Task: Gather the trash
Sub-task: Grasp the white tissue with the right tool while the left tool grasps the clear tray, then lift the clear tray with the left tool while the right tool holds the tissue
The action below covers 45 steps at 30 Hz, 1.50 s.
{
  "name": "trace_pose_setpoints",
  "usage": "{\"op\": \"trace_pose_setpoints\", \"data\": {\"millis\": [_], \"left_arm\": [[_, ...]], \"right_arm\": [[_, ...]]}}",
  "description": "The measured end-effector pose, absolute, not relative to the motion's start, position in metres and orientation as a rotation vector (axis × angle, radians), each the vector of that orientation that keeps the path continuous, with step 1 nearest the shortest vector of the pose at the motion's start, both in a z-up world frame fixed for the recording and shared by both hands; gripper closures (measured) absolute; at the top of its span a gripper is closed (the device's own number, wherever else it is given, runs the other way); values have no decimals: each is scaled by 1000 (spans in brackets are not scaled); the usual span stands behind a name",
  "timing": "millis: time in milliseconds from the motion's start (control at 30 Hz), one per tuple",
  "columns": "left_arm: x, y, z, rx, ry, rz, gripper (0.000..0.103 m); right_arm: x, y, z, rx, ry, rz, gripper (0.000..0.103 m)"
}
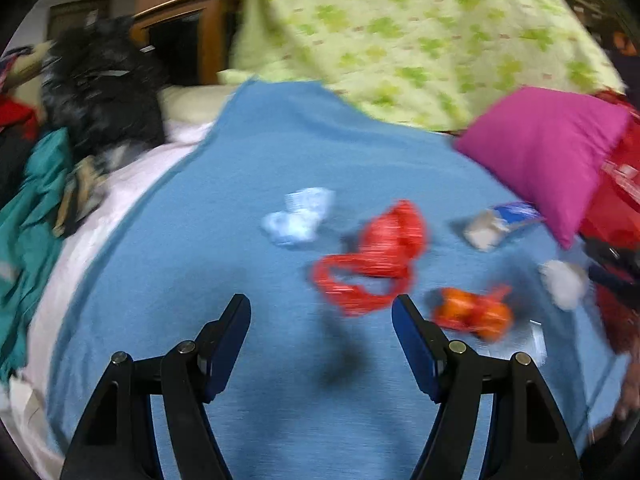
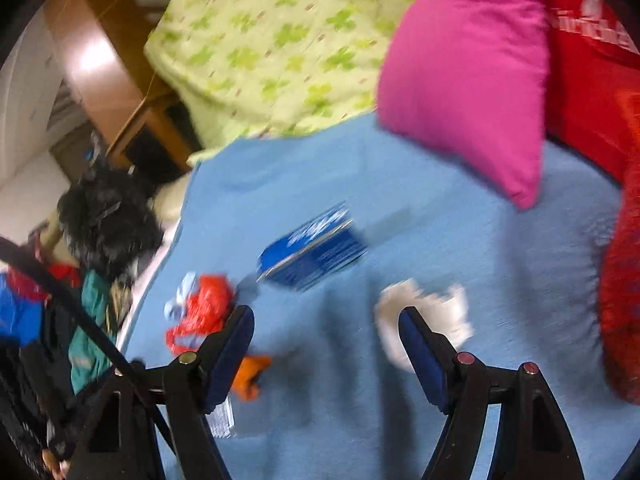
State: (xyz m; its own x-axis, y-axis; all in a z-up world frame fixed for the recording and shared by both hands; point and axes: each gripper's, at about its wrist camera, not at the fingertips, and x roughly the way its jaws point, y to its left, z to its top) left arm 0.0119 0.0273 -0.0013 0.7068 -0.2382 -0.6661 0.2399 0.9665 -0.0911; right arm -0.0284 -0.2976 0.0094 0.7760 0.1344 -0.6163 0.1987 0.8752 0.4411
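My left gripper (image 1: 321, 310) hung over the blue blanket (image 1: 260, 152) with its jaws apart and nothing between them. Just ahead of it lay the red bag (image 1: 380, 256), crumpled, with the pale blue wad (image 1: 298, 216) beyond it to the left. An orange wrapper (image 1: 474, 314) lay just beside my right finger, a white wad (image 1: 564, 282) further right, and a blue-and-white box (image 1: 500, 222) near the pink pillow (image 1: 548, 156).

My right gripper (image 2: 326, 322) was also spread wide and held nothing. The white wad (image 2: 432, 320) sat just past its right finger, partly hidden by it. The blue box (image 2: 316, 252) lay ahead and tilted, well blurred. The red bag (image 2: 202, 312) and the orange wrapper (image 2: 250, 376) lay by the left finger. The green floral quilt (image 2: 280, 48) was heaped behind the blanket.
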Motion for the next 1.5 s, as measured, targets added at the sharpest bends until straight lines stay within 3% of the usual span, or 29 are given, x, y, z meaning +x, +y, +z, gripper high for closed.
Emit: {"op": "trace_pose_setpoints", "data": {"millis": [267,533,667,767,1500], "left_arm": [[-8,-15,1,33,712,-514,22],[0,-30,-17,-16,812,-595,19],[-4,-43,-26,16,839,-613,19],[-8,-49,-32,15,852,-646,19],[-17,-58,-35,21,873,-705,19]], "right_arm": [[-25,-339,-7,577,740,-186,25],[-1,-333,-33,563,849,-190,27],[4,-321,-37,531,864,-150,44],[5,-312,-36,492,866,-129,52],[7,-305,-43,529,907,-58,50]]}}
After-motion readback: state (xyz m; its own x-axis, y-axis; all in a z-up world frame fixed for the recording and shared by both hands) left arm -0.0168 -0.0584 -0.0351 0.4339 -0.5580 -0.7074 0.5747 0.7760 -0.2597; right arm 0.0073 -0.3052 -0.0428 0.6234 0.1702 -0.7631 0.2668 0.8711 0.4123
